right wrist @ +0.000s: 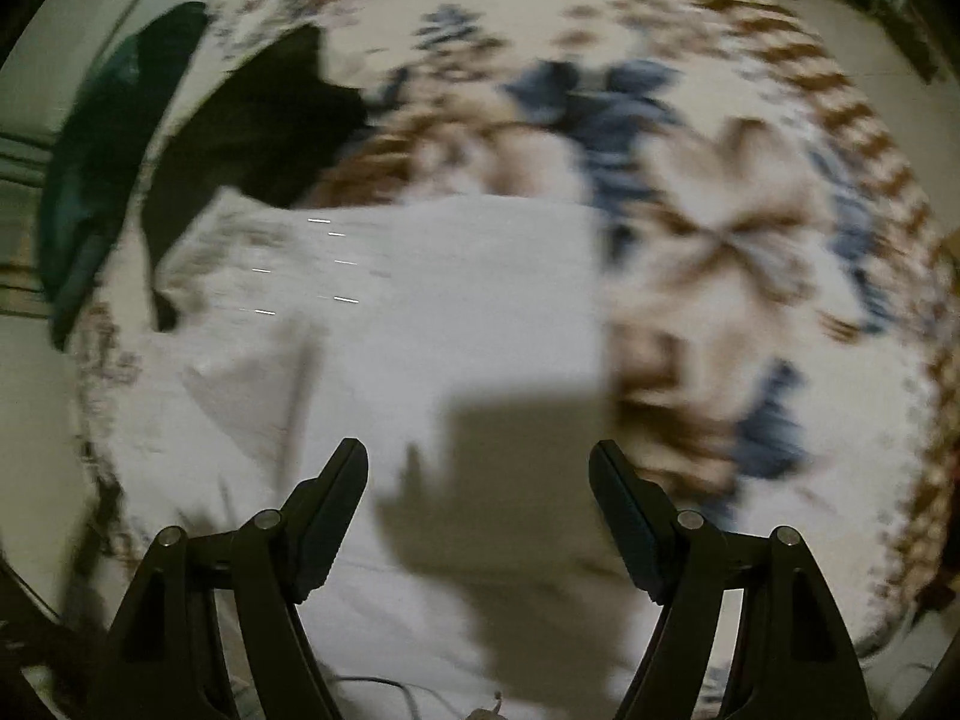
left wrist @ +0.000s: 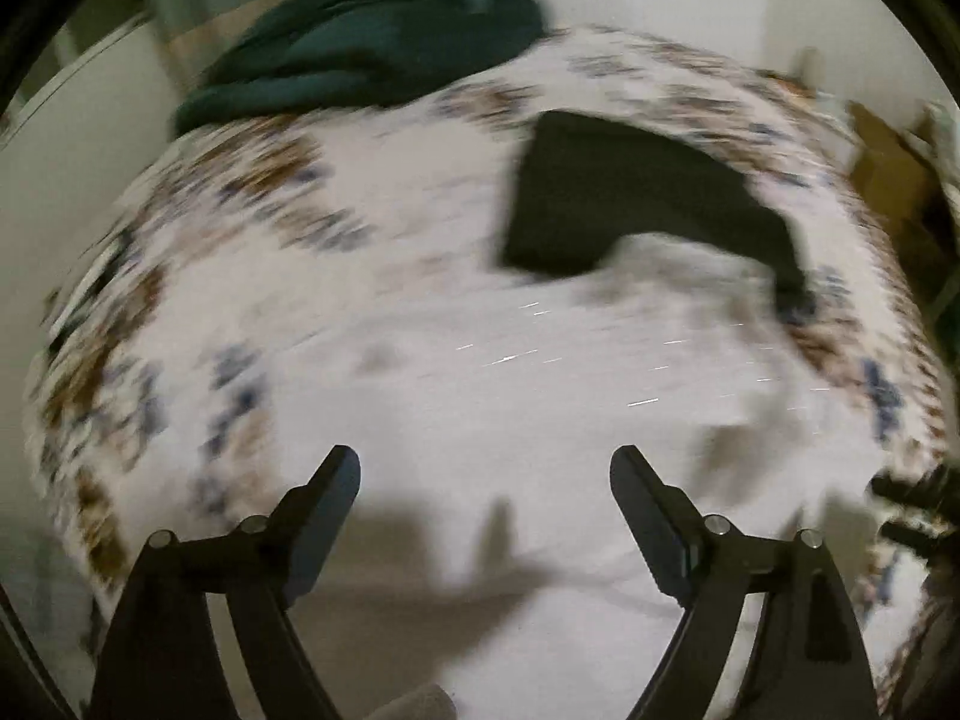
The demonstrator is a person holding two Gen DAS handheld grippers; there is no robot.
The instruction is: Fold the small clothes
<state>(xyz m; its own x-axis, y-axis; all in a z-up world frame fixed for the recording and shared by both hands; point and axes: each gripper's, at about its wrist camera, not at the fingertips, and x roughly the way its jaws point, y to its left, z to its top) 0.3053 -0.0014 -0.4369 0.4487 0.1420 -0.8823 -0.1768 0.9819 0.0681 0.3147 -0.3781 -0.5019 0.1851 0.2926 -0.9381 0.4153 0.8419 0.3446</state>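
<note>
A white garment (left wrist: pixel 570 372) lies spread on a patterned cloth surface, its folded body showing in the right wrist view (right wrist: pixel 456 300). A black garment (left wrist: pixel 624 192) lies beyond it, partly under its far edge, and shows at upper left in the right wrist view (right wrist: pixel 252 138). A dark green garment (left wrist: pixel 372 42) is bunched at the far edge and shows at the left in the right wrist view (right wrist: pixel 90 180). My left gripper (left wrist: pixel 486 462) is open and empty above the white garment. My right gripper (right wrist: pixel 478 456) is open and empty above it too. Both views are motion-blurred.
The surface is a white cloth with brown and blue floral print (right wrist: pixel 720 240). Cardboard boxes (left wrist: pixel 888 180) stand at the right. A thin cable (right wrist: pixel 384 684) lies near the bottom edge. Pale wall or floor surrounds the surface.
</note>
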